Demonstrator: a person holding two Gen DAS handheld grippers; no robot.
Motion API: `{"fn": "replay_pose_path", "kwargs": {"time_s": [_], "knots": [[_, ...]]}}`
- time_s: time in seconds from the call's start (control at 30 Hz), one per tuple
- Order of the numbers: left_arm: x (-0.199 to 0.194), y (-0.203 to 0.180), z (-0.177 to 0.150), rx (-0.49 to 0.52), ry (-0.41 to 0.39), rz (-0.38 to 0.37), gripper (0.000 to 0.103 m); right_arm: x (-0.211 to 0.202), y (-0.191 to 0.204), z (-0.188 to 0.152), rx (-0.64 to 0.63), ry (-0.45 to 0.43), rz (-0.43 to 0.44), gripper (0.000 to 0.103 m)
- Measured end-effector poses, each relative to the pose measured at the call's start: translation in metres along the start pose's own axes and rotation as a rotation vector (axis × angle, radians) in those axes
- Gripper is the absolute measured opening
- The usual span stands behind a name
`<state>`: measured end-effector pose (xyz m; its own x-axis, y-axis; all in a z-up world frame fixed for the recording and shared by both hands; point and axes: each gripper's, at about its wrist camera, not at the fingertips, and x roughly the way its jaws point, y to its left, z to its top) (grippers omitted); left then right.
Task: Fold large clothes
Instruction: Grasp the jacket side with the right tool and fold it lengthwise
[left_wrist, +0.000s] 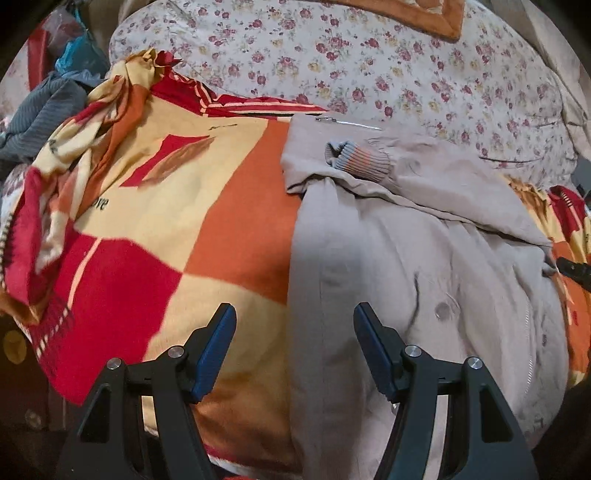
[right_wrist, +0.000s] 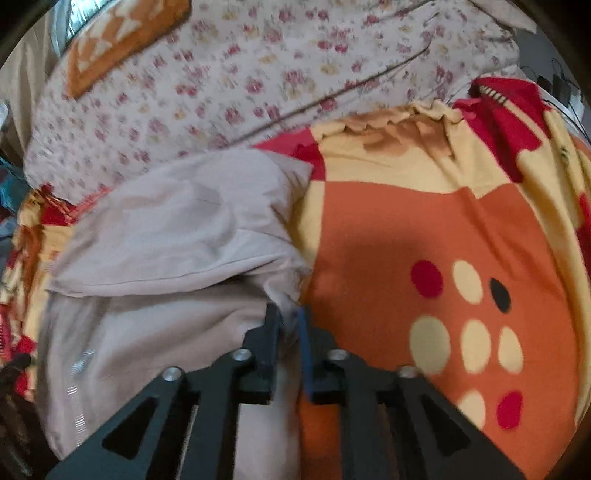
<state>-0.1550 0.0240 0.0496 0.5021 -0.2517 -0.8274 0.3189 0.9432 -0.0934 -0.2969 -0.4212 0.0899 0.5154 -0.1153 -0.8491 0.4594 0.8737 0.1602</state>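
A large beige jacket (left_wrist: 406, 258) lies on a bed, one sleeve folded across its top with the ribbed cuff (left_wrist: 358, 158) near the middle. My left gripper (left_wrist: 294, 314) hangs open over the jacket's left edge, one finger above the blanket and one above the jacket, nothing between them. In the right wrist view, the jacket (right_wrist: 166, 229) fills the left half. My right gripper (right_wrist: 290, 317) has its jaws narrowed onto a fold of the jacket's right edge, and beige cloth shows between the pads. A black fingertip (left_wrist: 574, 271) shows at that edge in the left wrist view.
An orange, red and yellow blanket (left_wrist: 221, 221) covers the bed under the jacket, also seen as the blanket (right_wrist: 443, 221) with dots. A floral quilt (left_wrist: 332, 55) is heaped behind it. A pile of grey and blue clothes (left_wrist: 37, 110) sits at the far left.
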Motion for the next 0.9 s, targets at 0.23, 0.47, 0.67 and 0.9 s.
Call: {"fn": "replay_pose_path", "kwargs": {"time_s": [0.23,0.47,0.67,0.9], "knots": [[-0.010,-0.001,-0.014,-0.005,0.002,-0.016,0.062,-0.029,0.017,-0.044,-0.077,0.098,0.026,0.055],[-0.021,0.002,-0.031,0.004,0.020,-0.030,0.062,-0.016,0.024,-0.081,-0.152,0.100,0.012,0.014],[-0.033,0.012,-0.059,-0.029,0.058,-0.088,0.062,-0.035,0.006,-0.080,-0.119,0.056,-0.063,0.001],[-0.043,0.006,-0.087,-0.013,0.095,-0.132,0.062,-0.065,-0.009,-0.093,-0.015,0.098,0.124,0.055]]}}
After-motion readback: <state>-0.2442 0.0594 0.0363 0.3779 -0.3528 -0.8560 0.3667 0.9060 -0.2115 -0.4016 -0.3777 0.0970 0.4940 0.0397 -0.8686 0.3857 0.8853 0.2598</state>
